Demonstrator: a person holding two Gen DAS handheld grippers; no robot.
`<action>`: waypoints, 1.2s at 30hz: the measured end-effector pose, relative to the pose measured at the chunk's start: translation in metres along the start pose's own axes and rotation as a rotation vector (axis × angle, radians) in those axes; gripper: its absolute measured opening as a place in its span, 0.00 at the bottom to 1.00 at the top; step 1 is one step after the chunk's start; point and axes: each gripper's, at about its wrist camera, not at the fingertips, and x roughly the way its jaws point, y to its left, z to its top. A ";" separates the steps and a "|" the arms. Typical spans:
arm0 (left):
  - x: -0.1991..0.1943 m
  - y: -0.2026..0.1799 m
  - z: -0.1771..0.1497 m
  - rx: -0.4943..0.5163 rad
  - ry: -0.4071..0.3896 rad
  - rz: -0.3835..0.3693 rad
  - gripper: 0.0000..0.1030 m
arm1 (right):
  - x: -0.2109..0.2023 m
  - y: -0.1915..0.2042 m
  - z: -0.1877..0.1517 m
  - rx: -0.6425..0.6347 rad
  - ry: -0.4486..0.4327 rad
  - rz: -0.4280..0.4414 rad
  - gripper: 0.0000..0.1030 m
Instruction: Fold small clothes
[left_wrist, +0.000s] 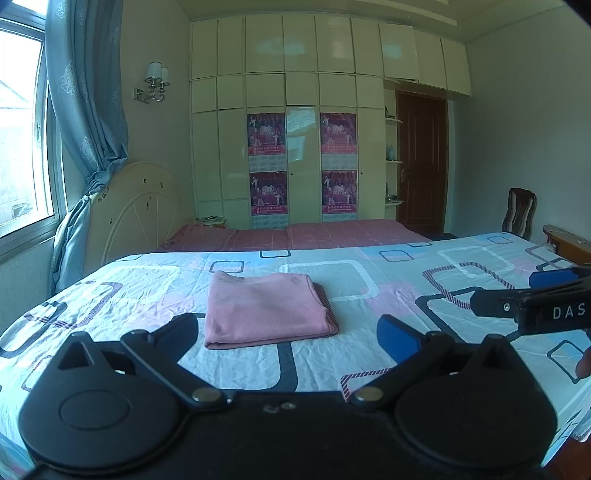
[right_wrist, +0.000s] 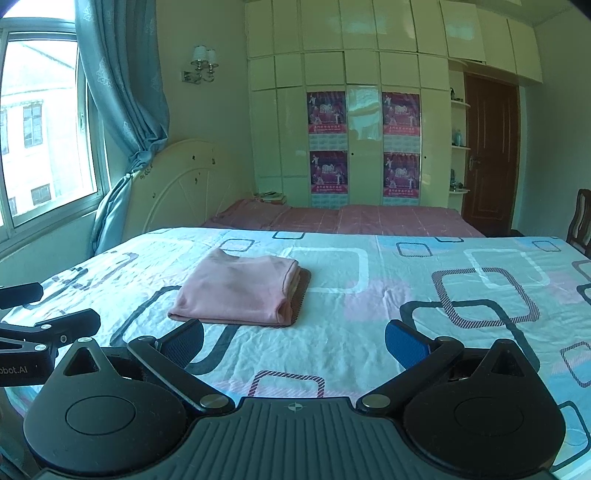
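Pink garment (left_wrist: 267, 308) lies folded on the bed (left_wrist: 388, 295), seemingly finished; left tongs (left_wrist: 295, 334) and right tongs (right_wrist: 295, 339) gape wide, empty, best withdrawn without brushing it.

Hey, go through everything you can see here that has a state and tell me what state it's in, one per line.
Pink garment: folded into a neat rectangle, lying flat on the bed sheet.
Left gripper: open, empty, apart from the garment.
Right gripper: open, empty, apart from the garment.
Bed sheet: spread out, lightly wrinkled.
Curtain: gathered and tied back.
Door: shut.
Wardrobe doors: shut.
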 end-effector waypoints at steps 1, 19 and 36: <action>0.000 0.000 0.000 -0.001 0.000 -0.001 1.00 | 0.000 0.001 0.000 -0.001 -0.001 -0.001 1.00; -0.001 0.002 0.001 0.008 -0.008 -0.008 1.00 | -0.001 0.005 0.003 -0.012 -0.008 -0.004 1.00; 0.000 0.006 0.002 0.011 -0.009 -0.005 1.00 | 0.001 0.008 0.004 -0.024 -0.005 0.001 1.00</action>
